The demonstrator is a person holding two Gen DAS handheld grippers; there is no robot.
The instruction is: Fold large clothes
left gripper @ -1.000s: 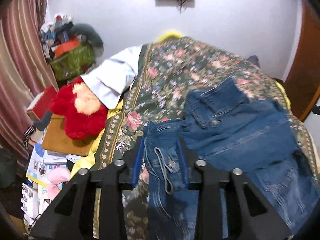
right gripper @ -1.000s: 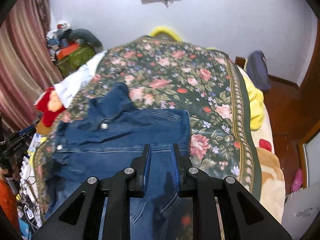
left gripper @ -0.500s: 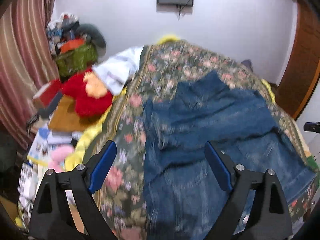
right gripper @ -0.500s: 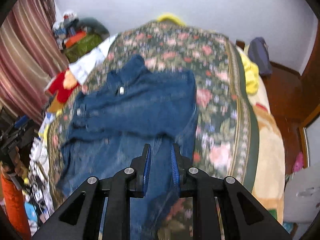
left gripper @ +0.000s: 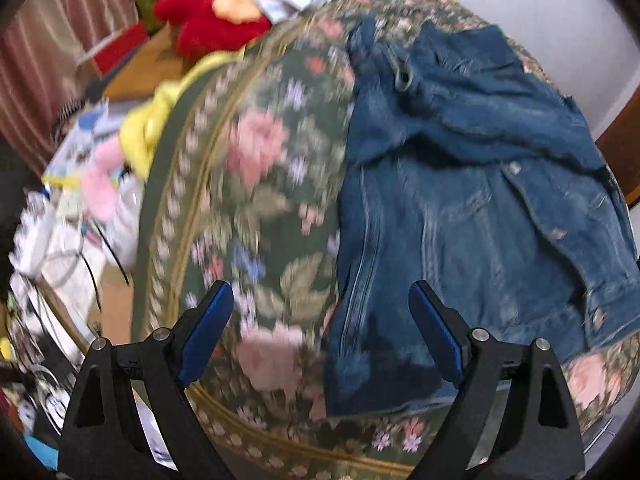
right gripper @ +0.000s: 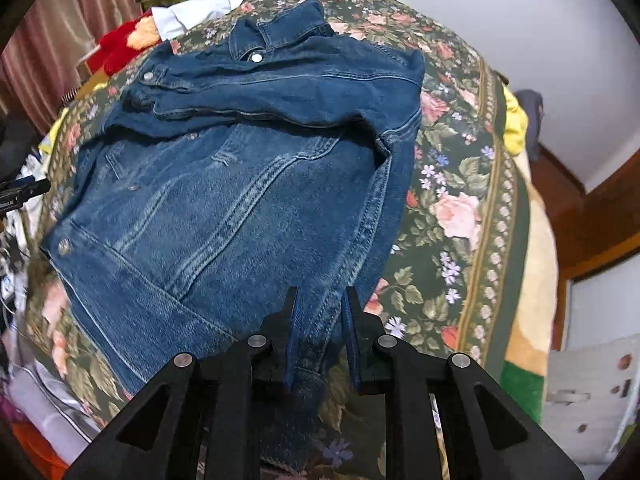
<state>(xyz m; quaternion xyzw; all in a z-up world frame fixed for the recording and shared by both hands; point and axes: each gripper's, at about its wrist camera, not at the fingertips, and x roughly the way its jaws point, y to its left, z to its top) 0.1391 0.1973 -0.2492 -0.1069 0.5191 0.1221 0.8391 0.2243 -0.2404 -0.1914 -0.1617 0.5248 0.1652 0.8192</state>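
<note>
A blue denim jacket (right gripper: 240, 184) lies spread on a bed under a floral cover (right gripper: 452, 208), its sleeves folded across the chest. It also shows in the left wrist view (left gripper: 460, 216). My left gripper (left gripper: 320, 320) is open and empty, hovering over the jacket's bottom left hem. My right gripper (right gripper: 320, 320) has its jaws narrowly apart around the jacket's bottom right hem, and denim sits between the pads.
A red plush toy (left gripper: 216, 20), papers and clutter (left gripper: 80, 184) lie off the bed's left side. A white garment (right gripper: 192, 12) lies at the bed's far left. A dark bag (right gripper: 530, 116) and wooden floor are to the right.
My left gripper let go of the sleeve, opened wide and pulled back to the near hem. My right gripper drew back along the jacket to its bottom right corner.
</note>
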